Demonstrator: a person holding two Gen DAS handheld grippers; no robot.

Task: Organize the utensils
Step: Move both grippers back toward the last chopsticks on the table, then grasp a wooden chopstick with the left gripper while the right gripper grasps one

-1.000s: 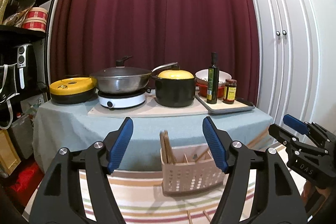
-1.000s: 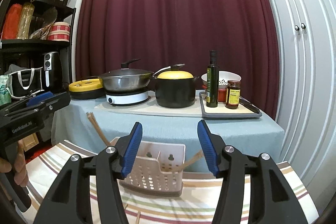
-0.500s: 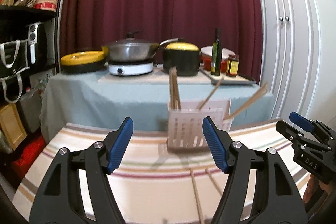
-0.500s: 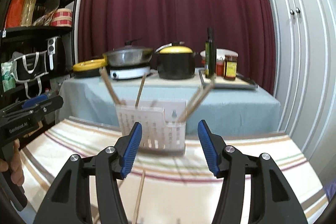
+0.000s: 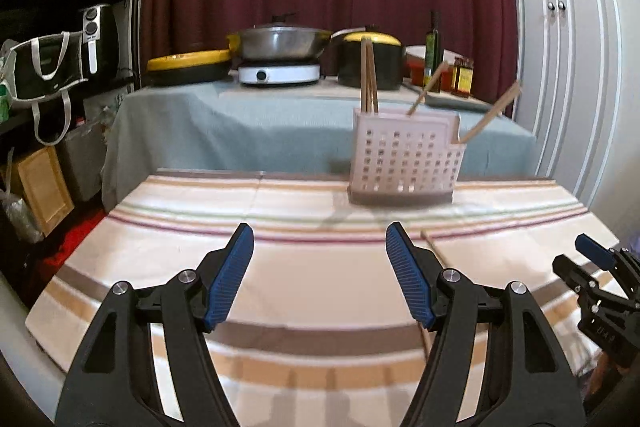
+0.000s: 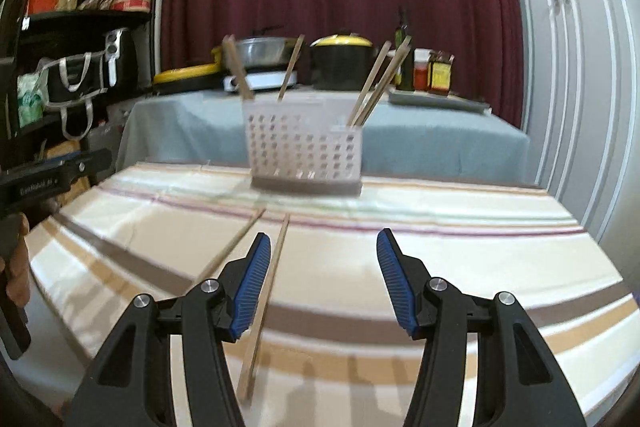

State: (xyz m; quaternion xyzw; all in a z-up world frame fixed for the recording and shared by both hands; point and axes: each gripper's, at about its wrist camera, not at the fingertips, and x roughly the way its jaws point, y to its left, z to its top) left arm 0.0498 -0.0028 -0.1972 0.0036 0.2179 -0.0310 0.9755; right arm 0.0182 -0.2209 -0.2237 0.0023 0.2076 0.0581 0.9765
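A white perforated utensil basket (image 5: pixel 404 157) (image 6: pixel 305 155) stands at the far side of the striped tablecloth, with several wooden chopsticks (image 5: pixel 368 75) (image 6: pixel 379 79) leaning in it. Two loose chopsticks (image 6: pixel 266 291) lie on the cloth in the right wrist view, just left of and partly under my right gripper's left finger. One loose chopstick (image 5: pixel 434 251) shows by my left gripper's right finger. My left gripper (image 5: pixel 320 271) and right gripper (image 6: pixel 320 277) are both open and hold nothing. The right gripper's body (image 5: pixel 600 291) shows at the lower right of the left wrist view.
Behind the table, a grey-clothed counter (image 5: pixel 280 119) carries a wok on a hotplate (image 5: pixel 280 45), a yellow-lidded black pot (image 6: pixel 342 61), bottles and jars (image 6: pixel 438 73). A black shelf unit (image 5: pixel 60 27) stands left, white cupboard doors (image 5: pixel 568 47) right. A hand (image 6: pixel 16 267) holds the left gripper.
Both cameras have risen and tilted down. The tabletop and loose chopsticks now fill the lower view, and the basket sits farther off. Both grippers stay open.
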